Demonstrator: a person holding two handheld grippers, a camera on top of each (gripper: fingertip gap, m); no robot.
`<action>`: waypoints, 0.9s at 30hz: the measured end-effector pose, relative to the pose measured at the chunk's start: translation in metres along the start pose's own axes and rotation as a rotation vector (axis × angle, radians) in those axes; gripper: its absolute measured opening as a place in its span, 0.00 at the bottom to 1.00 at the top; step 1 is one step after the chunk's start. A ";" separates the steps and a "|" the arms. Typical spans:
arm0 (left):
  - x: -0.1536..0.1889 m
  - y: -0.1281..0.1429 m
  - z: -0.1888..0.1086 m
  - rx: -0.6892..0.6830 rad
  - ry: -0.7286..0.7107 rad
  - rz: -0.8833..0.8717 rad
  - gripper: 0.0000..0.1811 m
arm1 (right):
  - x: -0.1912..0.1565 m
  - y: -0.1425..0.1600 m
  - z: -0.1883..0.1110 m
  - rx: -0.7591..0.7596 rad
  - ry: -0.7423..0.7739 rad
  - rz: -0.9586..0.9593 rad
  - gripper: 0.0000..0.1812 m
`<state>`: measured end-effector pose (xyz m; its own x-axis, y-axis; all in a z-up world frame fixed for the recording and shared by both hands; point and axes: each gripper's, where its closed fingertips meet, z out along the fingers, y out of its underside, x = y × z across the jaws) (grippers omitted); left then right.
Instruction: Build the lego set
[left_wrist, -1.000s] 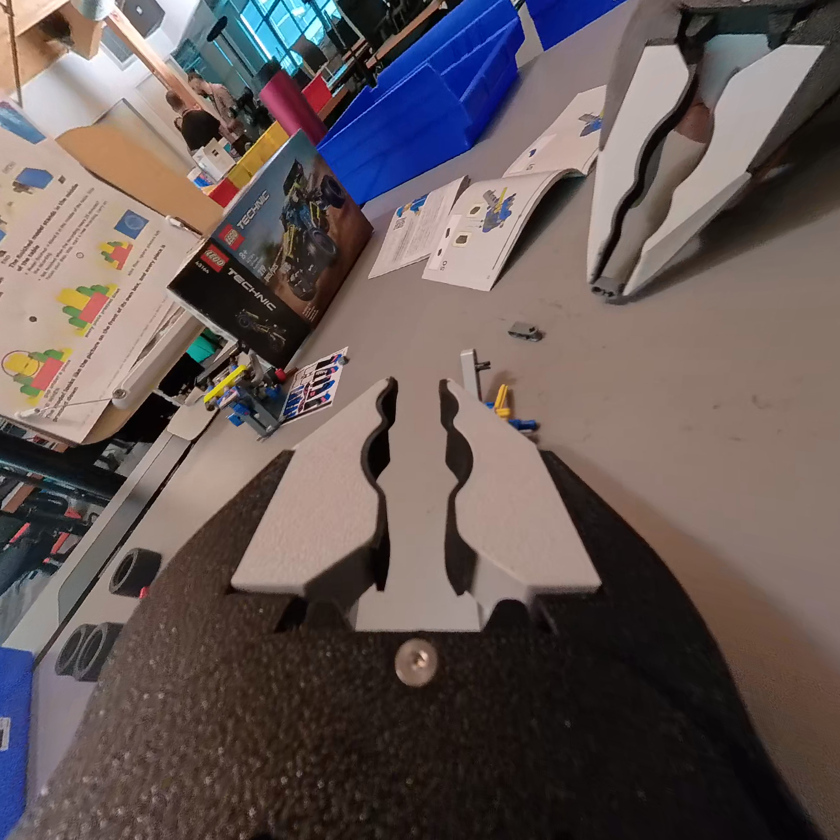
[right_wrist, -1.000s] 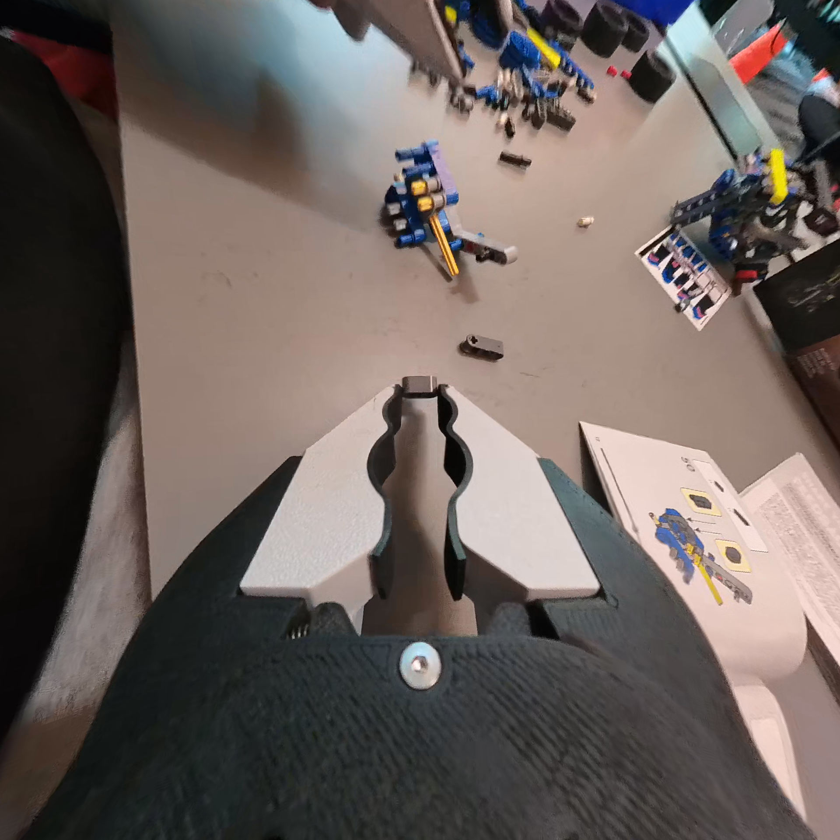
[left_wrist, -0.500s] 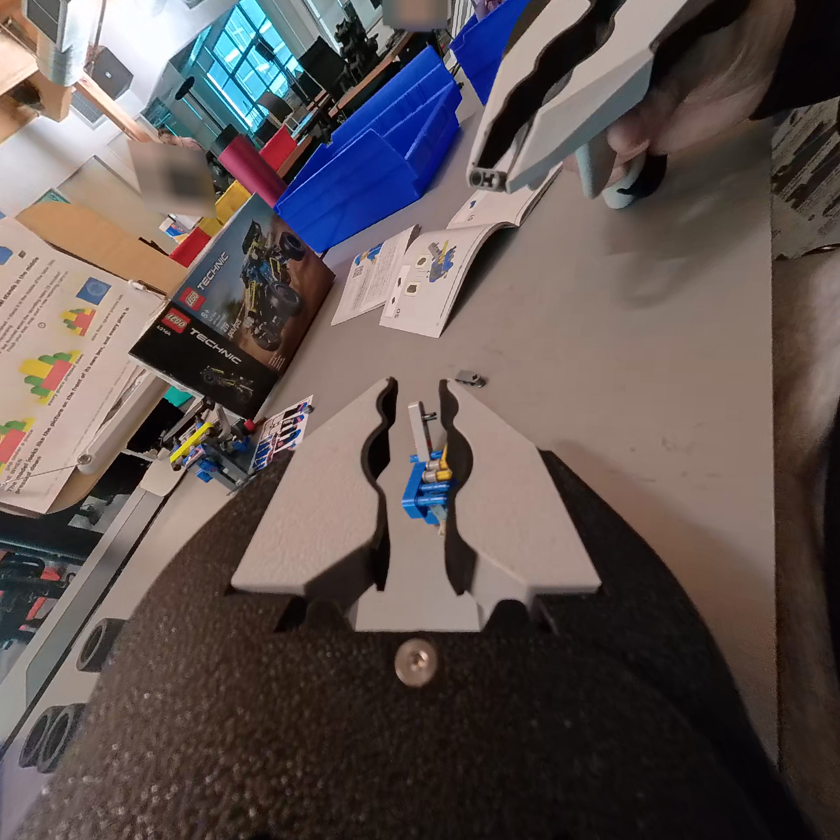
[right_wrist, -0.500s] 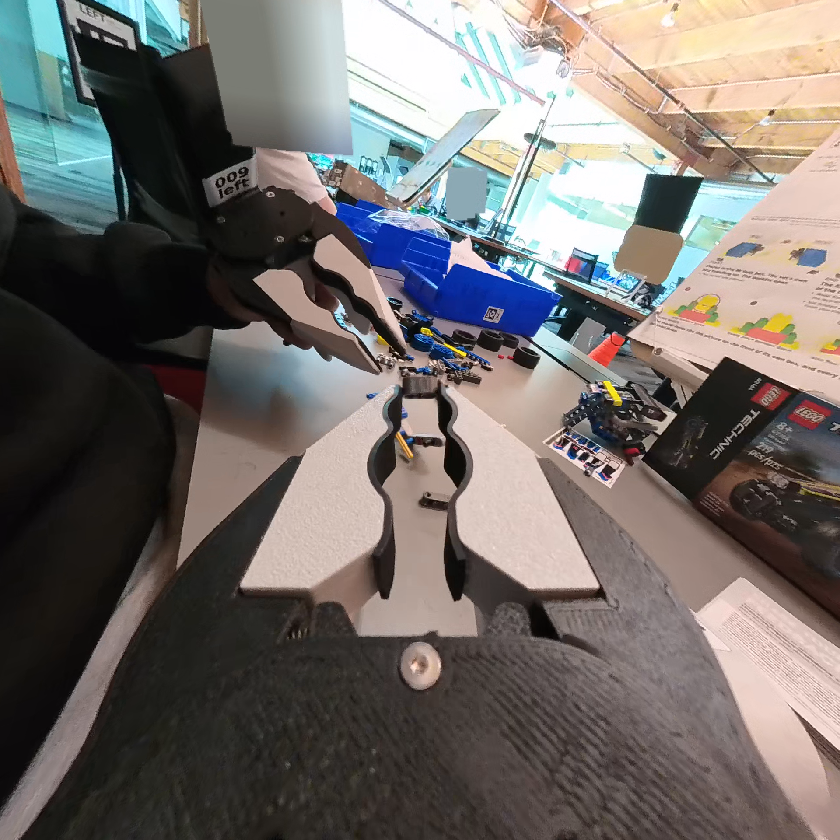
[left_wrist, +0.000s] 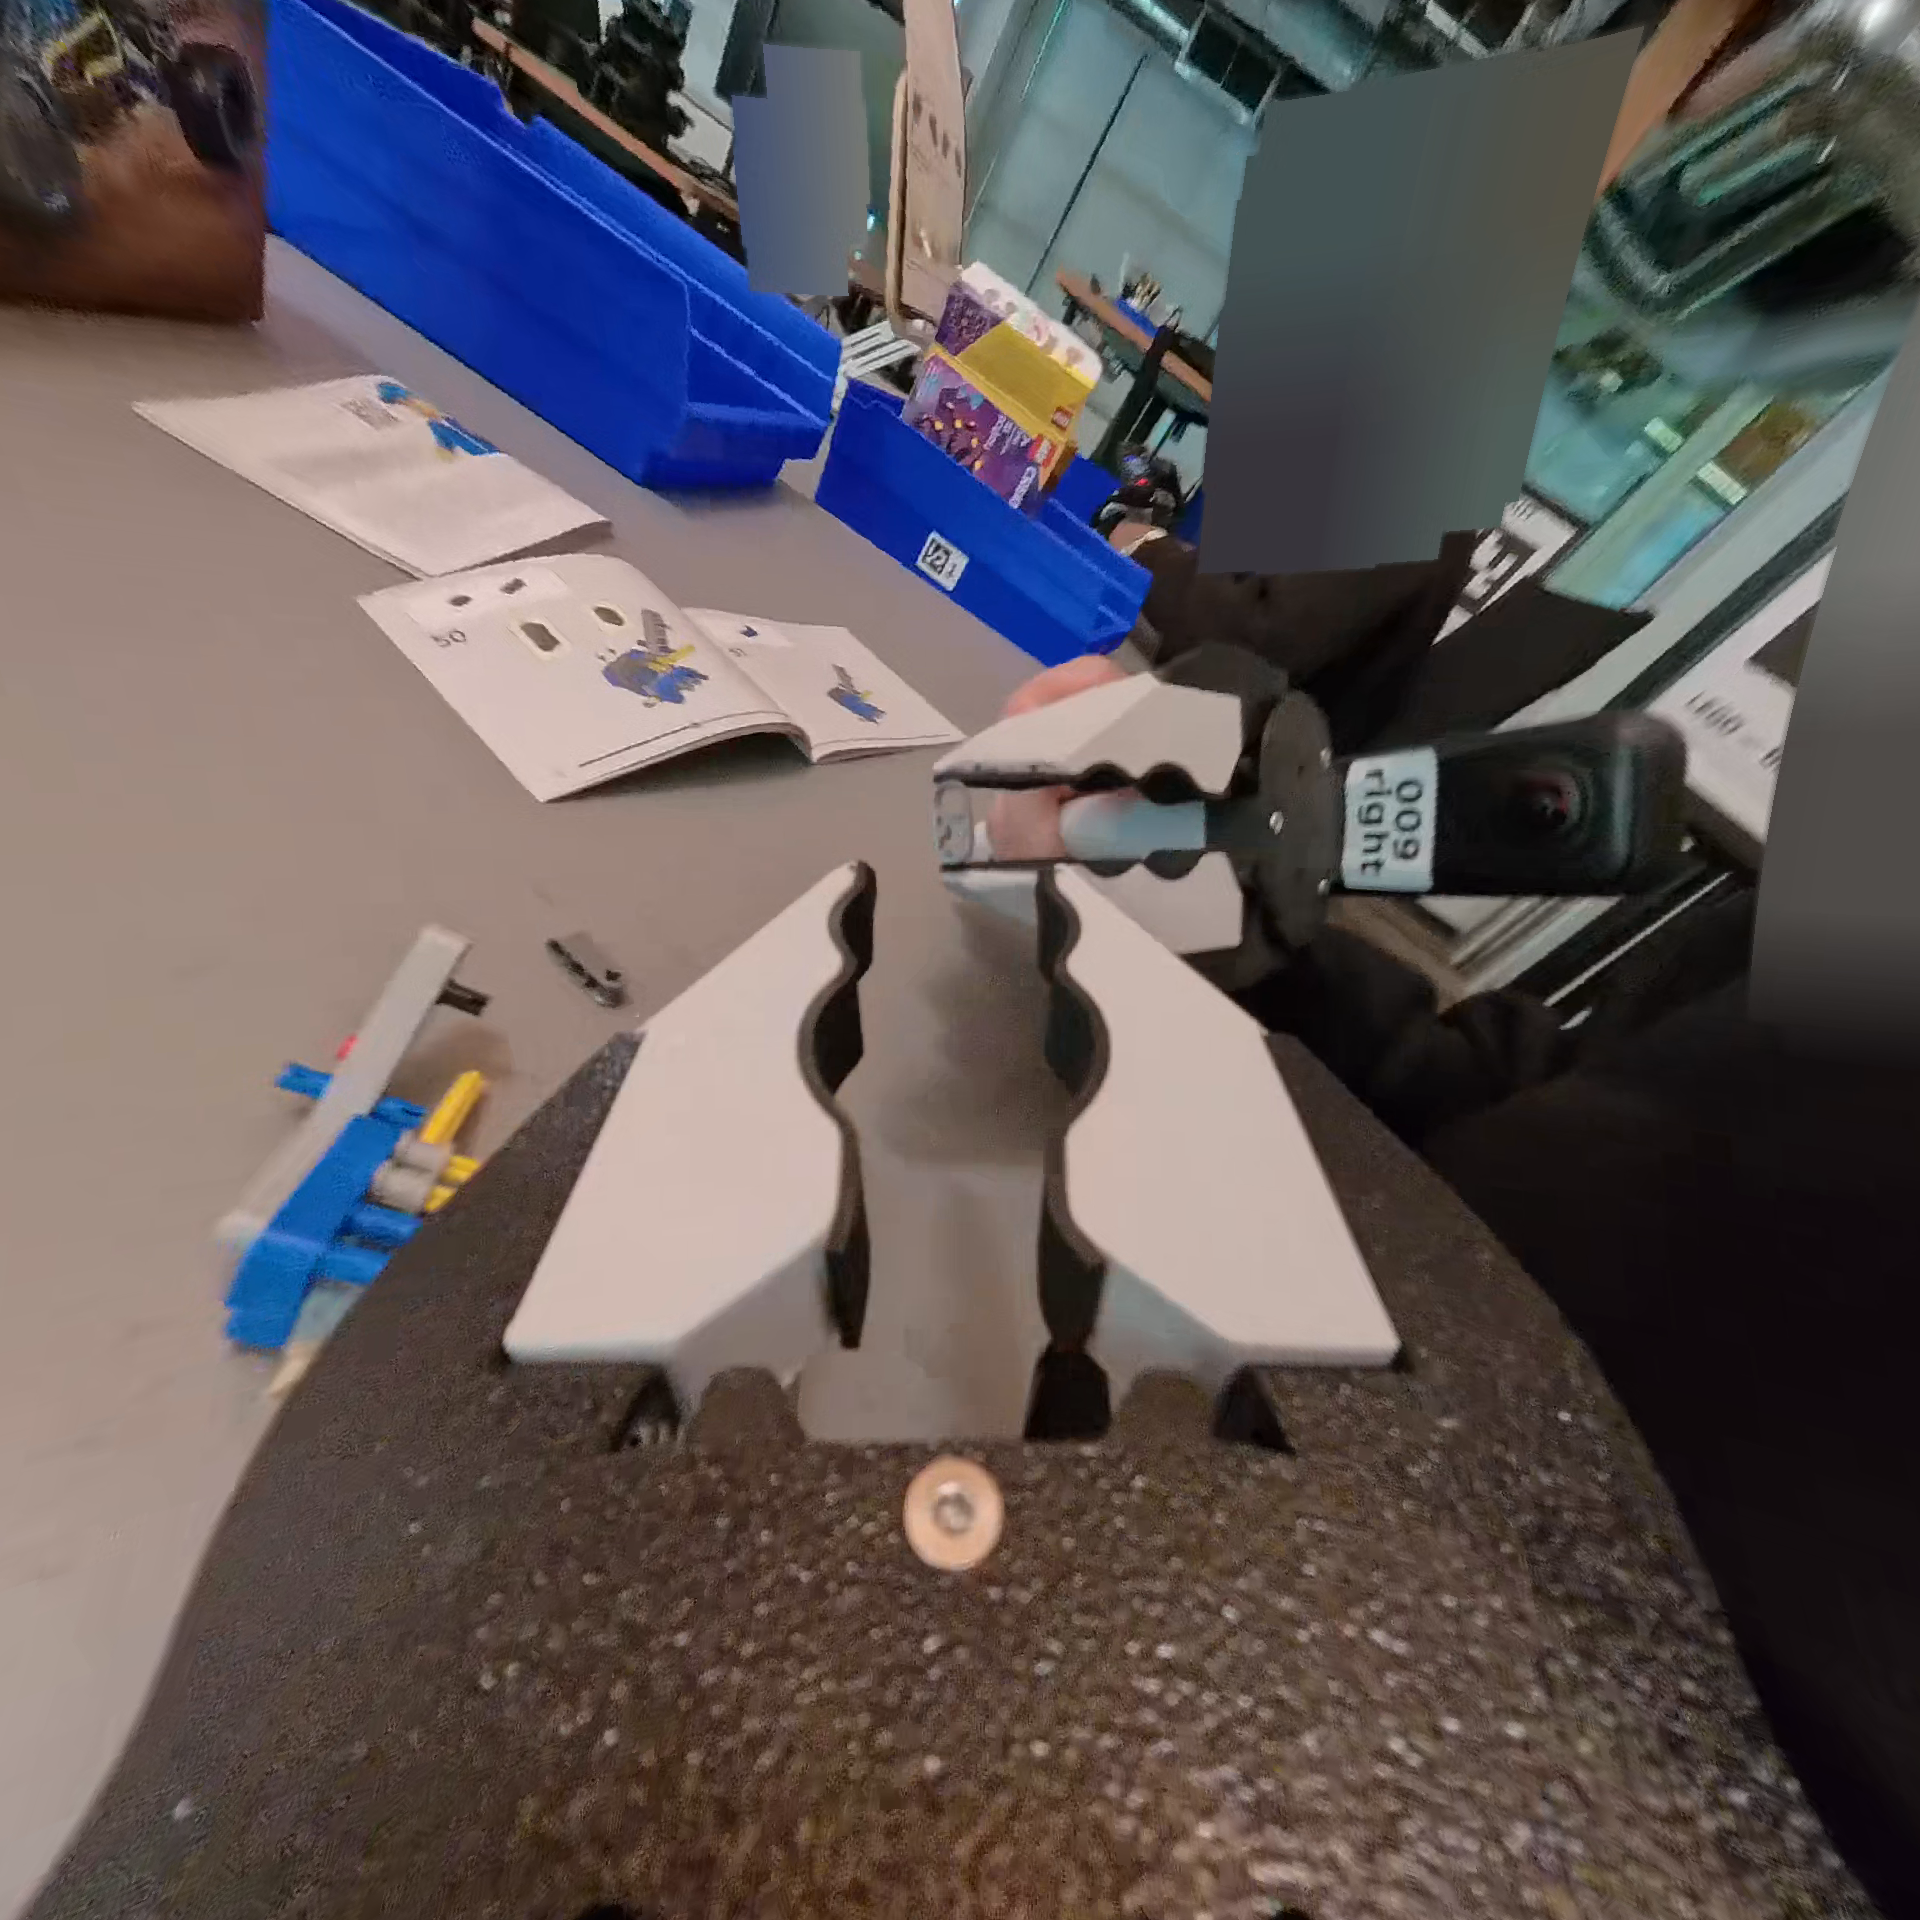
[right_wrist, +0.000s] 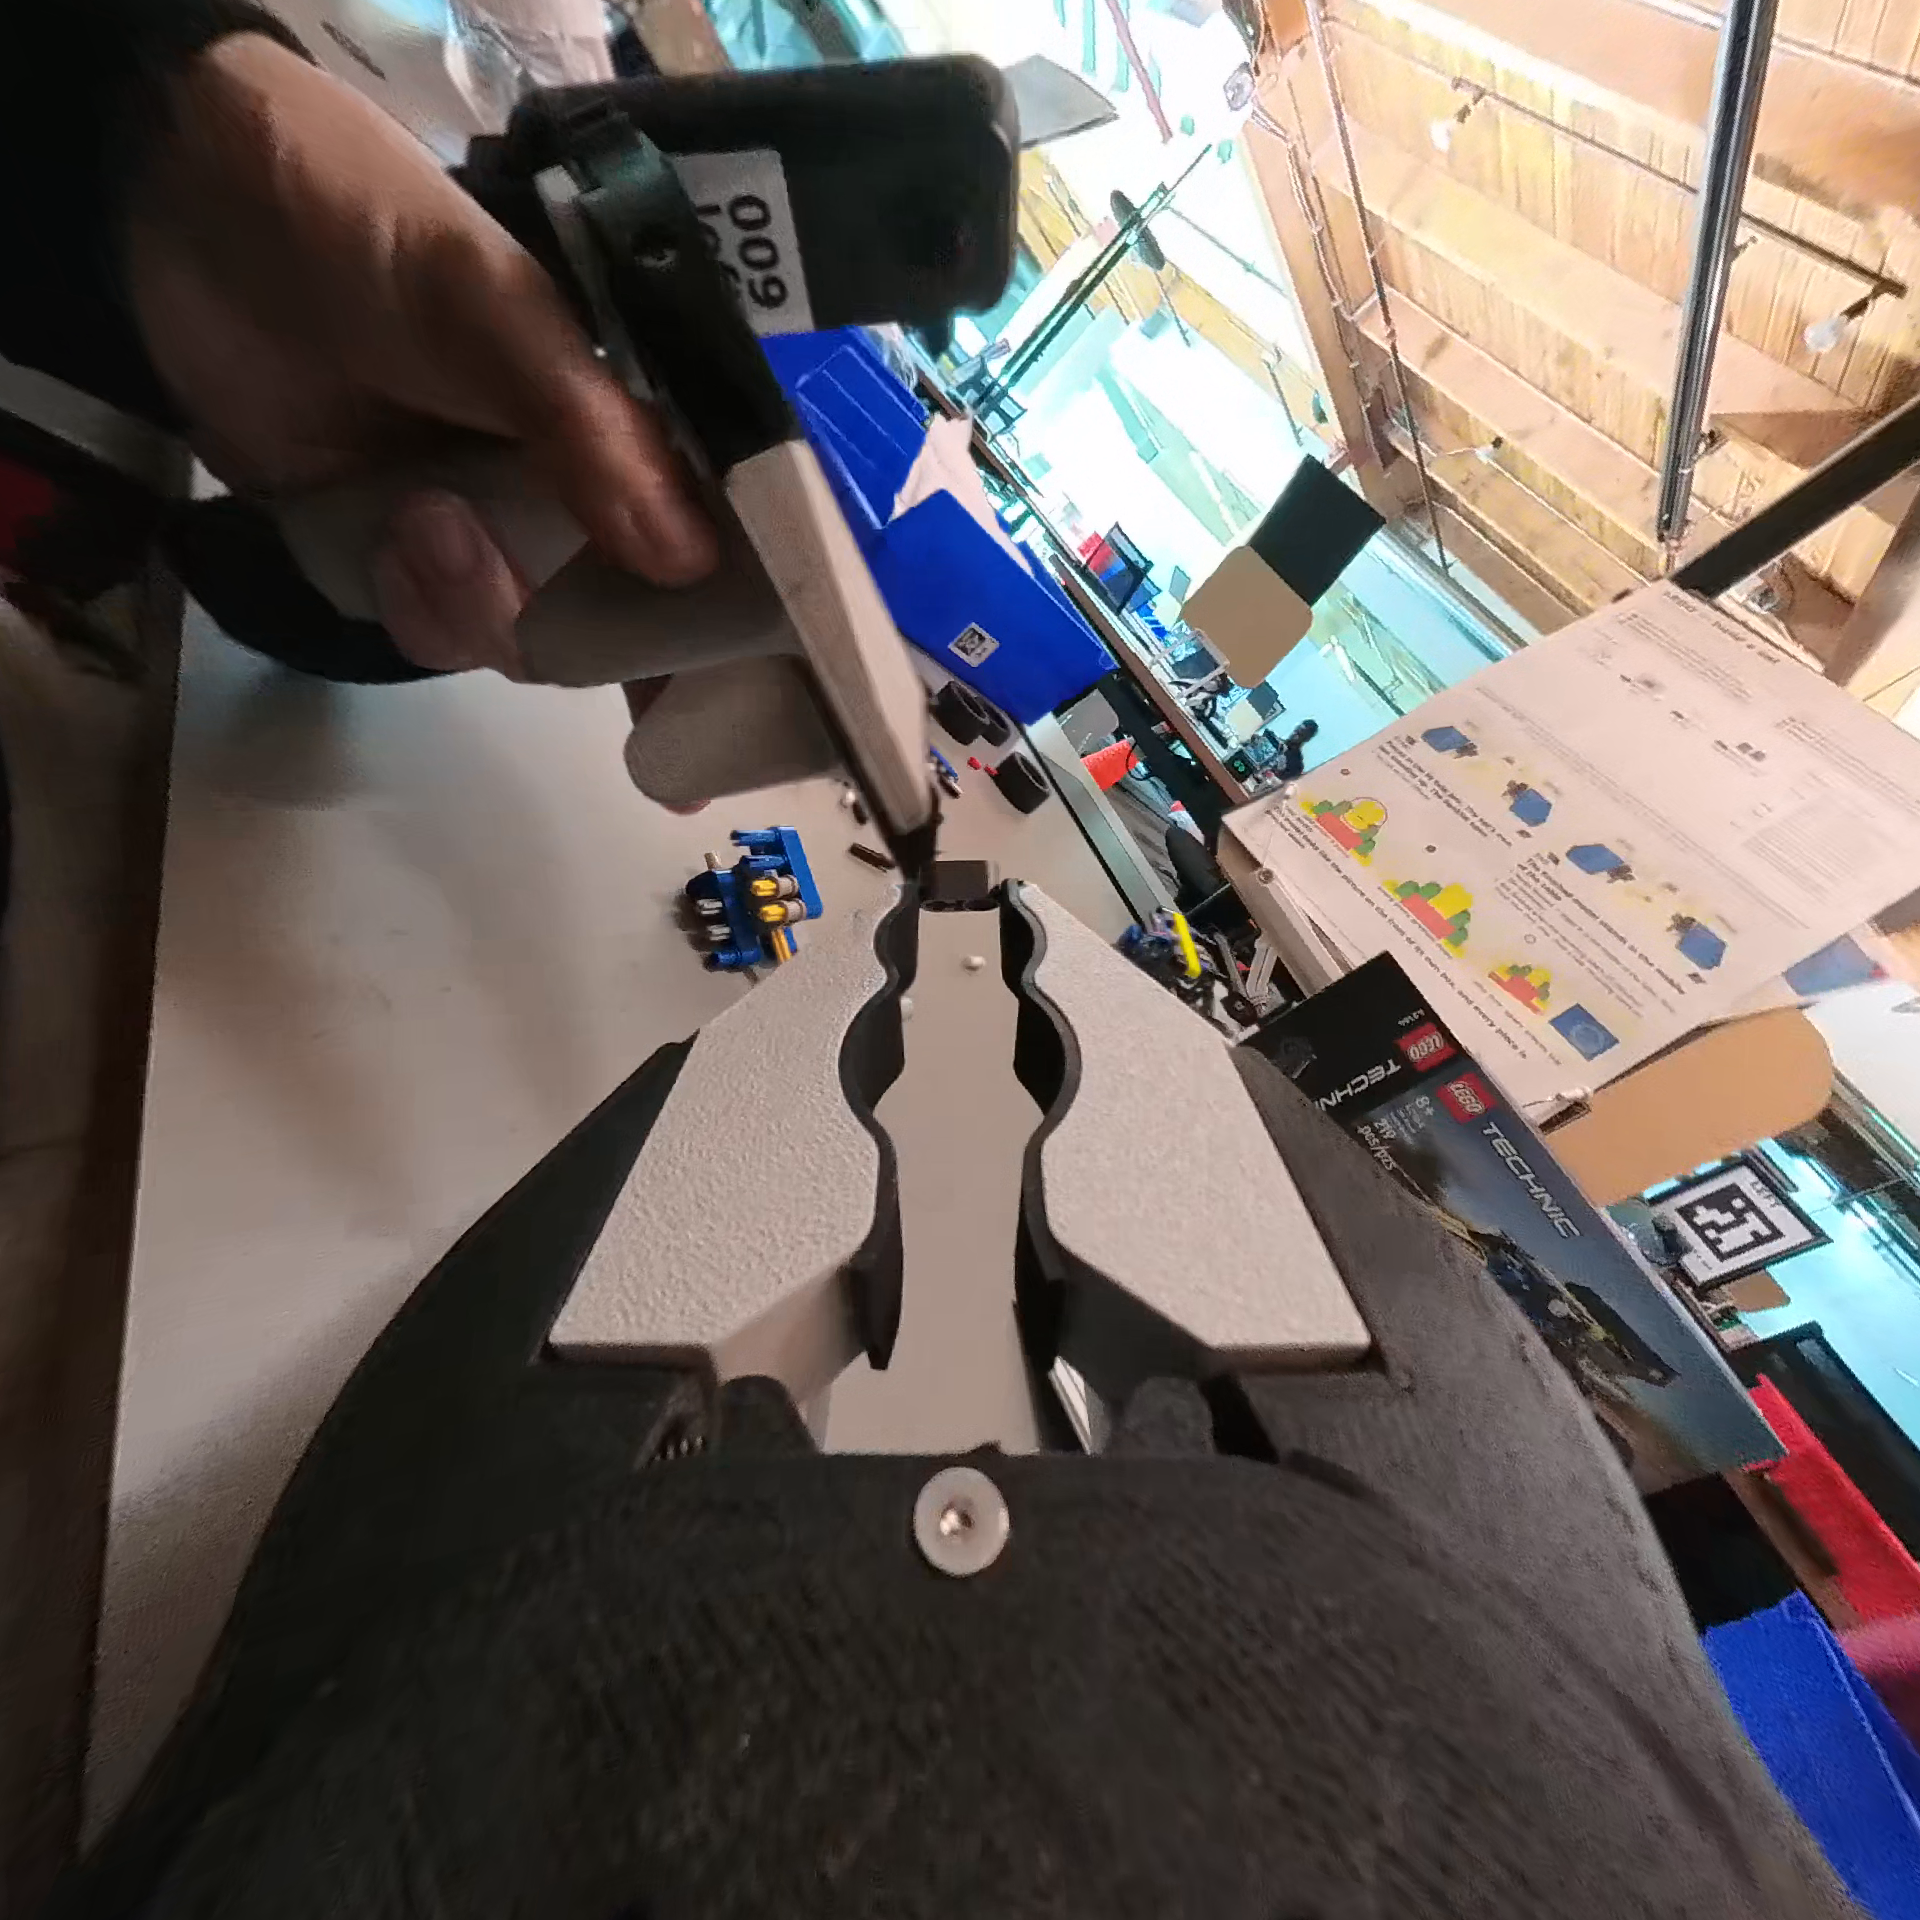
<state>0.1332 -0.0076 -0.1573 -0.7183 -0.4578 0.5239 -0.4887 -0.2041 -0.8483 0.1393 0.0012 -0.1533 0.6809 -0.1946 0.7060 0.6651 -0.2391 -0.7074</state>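
My right gripper (right_wrist: 958, 896) is clamped on a small grey piece (right_wrist: 956, 881) at its fingertips, above the grey table (right_wrist: 416, 1039). My left gripper (left_wrist: 954, 894) has its fingers apart and holds nothing. The blue assembly (left_wrist: 343, 1174) lies on the table, just left of the left gripper.

I see the blue subassembly (left_wrist: 332, 1195) at eight o'clock motion-blurred; the set box (left_wrist: 125, 156) runs off the frame's edge.

Both grippers have grey wavy-edged jaws, speckled black bodies, a silver screw, and black sleeves behind.
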 end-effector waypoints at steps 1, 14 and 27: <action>0.003 -0.003 0.000 0.024 0.024 -0.027 0.16 | -0.002 0.000 0.001 0.000 -0.008 -0.006 0.07; -0.028 0.009 -0.013 -0.158 -0.249 0.498 0.02 | -0.022 0.017 -0.007 -0.138 -0.297 0.376 0.17; -0.047 0.017 -0.035 -0.524 -0.451 1.599 0.02 | -0.039 0.019 0.018 -0.233 -0.459 0.869 0.10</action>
<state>0.1414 0.0408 -0.1932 -0.4741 -0.1151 -0.8729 0.3447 0.8880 -0.3043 0.1309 0.0210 -0.1953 0.9859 -0.0163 -0.1667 -0.1604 -0.3785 -0.9116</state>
